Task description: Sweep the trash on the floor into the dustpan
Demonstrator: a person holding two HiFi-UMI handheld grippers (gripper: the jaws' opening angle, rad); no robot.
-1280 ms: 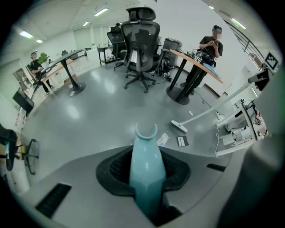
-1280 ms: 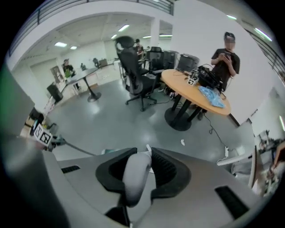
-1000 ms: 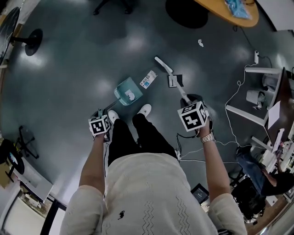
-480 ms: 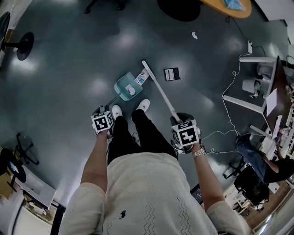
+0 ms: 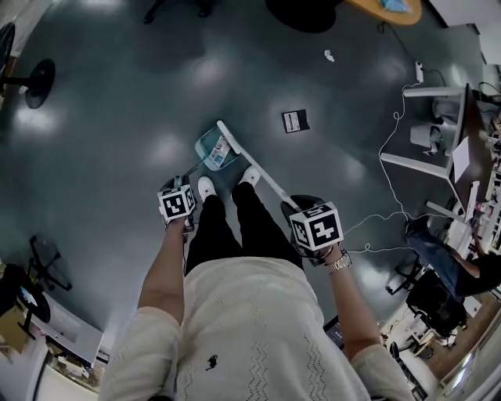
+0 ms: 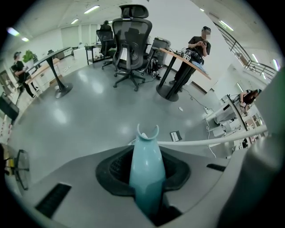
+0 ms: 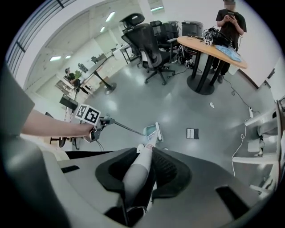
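On the floor just beyond the white shoes, near centre: teal dustpan, laid flat, presumably so that swept pieces slide in over the lip. Steadied from the near left by the long dustpan handle, with the left gripper clenched on it, jaws pressed to both sides. Likely braced so against the push of the broom.

Across the pan's right edge: white broom head, touching the rim or just over it. Broom handle slanting near and right to the right gripper, likewise clamped tight, shaft pinched between the jaws. Angled low, probably for dragging trash toward the pan.

At the pan mouth, beside the broom head: blue-and-white packet, seemingly inside; too small to say whether fully in.

Unswept, far and right of the pan: black card with a white label, well apart from the broom. Farther off, near the round table base: white crumpled scrap. Judged partway through: one piece about in, two left.

Writing: black-and-white square codes on each marker cube, no letters. Print on card label and packet not legible. No brand made out on pan or broom.
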